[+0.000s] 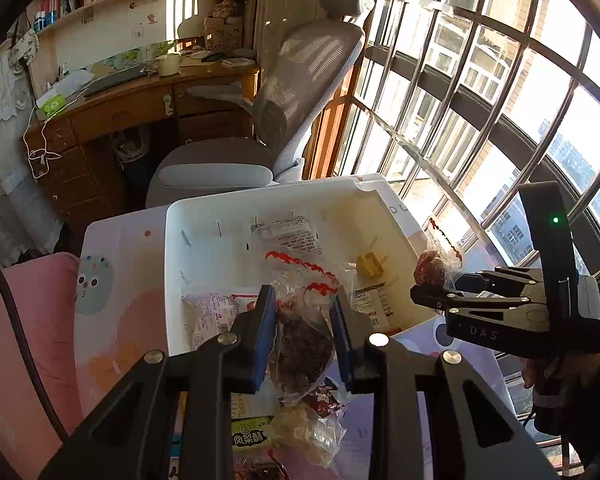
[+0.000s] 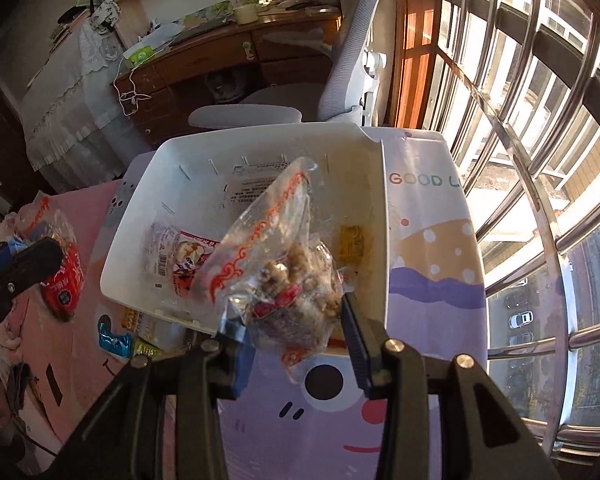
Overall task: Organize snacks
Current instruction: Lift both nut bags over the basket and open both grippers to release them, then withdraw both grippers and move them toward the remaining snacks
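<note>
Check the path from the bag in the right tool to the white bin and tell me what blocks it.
Nothing visible blocks it. The right tool holds the clear snack bag above the near edge of the open white bin. Packets lie on the bin's floor, but bare floor shows beside them.

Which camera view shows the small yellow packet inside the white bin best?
The left wrist view: the yellow packet lies unobstructed on the white bin floor. In the right wrist view, a held clear bag partly hides it.

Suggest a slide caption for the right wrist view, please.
Right gripper holds a clear snack bag above the white bin, which already contains a few packets.
</note>
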Motion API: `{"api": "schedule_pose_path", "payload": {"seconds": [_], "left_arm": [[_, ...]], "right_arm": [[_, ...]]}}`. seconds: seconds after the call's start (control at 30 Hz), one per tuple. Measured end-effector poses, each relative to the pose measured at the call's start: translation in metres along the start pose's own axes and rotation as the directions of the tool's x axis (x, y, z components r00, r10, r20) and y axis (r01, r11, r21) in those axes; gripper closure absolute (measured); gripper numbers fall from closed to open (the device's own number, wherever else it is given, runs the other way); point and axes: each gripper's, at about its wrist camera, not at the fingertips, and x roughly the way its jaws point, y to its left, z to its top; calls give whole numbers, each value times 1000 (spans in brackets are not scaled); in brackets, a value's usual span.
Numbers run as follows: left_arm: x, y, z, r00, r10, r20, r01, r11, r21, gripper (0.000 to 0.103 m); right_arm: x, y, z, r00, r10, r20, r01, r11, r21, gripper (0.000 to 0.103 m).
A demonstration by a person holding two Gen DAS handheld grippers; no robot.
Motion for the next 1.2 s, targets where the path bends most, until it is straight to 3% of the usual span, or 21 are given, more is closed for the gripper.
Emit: {"api": "schedule_pose_path", "payload": {"seconds": [0.13, 0.2, 0.23, 0.27, 0.37, 0.77, 1.2], "left_arm": [[17, 15, 3, 1000, 7, -20, -7, 1000, -9, 74], [24, 21, 5, 999, 15, -36, -16, 1000, -23, 55], [27, 23, 5, 999, 15, -43, -16, 1000, -27, 45], [29, 24, 6, 999, 14, -49, -15, 999, -29, 40], [33, 26, 3, 996, 3, -84, -6, 999, -34, 32], [13, 21, -11, 994, 22, -111, -33, 995, -96, 28], [-33, 12, -50, 987, 127, -99, -147, 964, -223, 24]], "right_arm": [[11, 4, 4, 1000, -15, -13, 15, 999, 41, 61], [13, 4, 5, 1000, -21, -9, 22, 998, 64, 61], [14, 4, 4, 999, -30, -13, 31, 997, 74, 56], [16, 4, 4, 999, -42, -21, 43, 996, 80, 48], [18, 2, 2, 998, -48, -29, 51, 994, 100, 46], [-1, -6, -12, 999, -7, -37, 12, 991, 132, 46], [-37, -14, -32, 993, 108, -42, -104, 990, 98, 46]]}}
